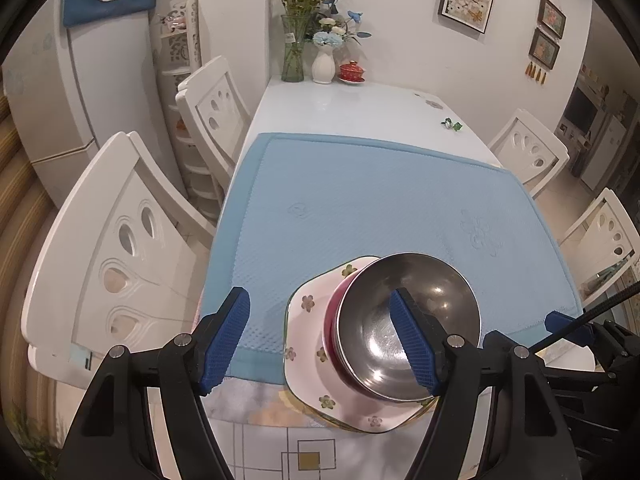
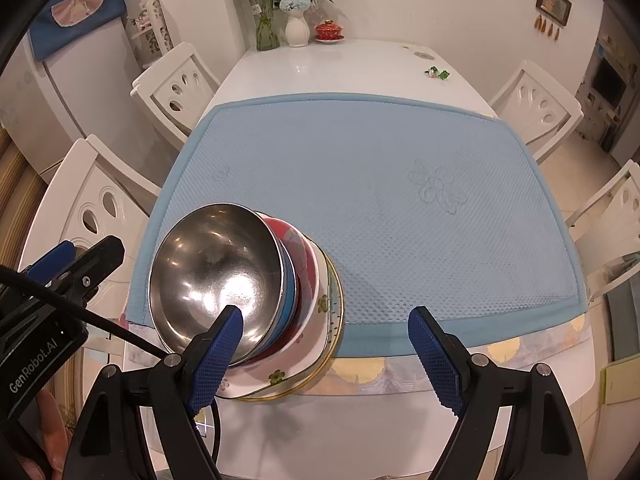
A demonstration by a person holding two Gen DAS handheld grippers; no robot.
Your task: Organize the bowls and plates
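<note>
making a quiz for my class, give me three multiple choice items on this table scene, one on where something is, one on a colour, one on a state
1. Where does the steel bowl sit?
A. on top of the stack of bowls and plates
B. alone at the far end of the table
C. on a chair

2. What colour is the mat?
A. green
B. light blue
C. red

3. How does the right gripper stand?
A. shut on the steel bowl
B. shut on a plate
C. open, holding nothing

Answers: 1 A, it tops the stacked bowls on the flowered plate. 2 B, the cloth shows pale blue in both views. 3 C, its fingers stand apart with only mat and table edge between them.
</note>
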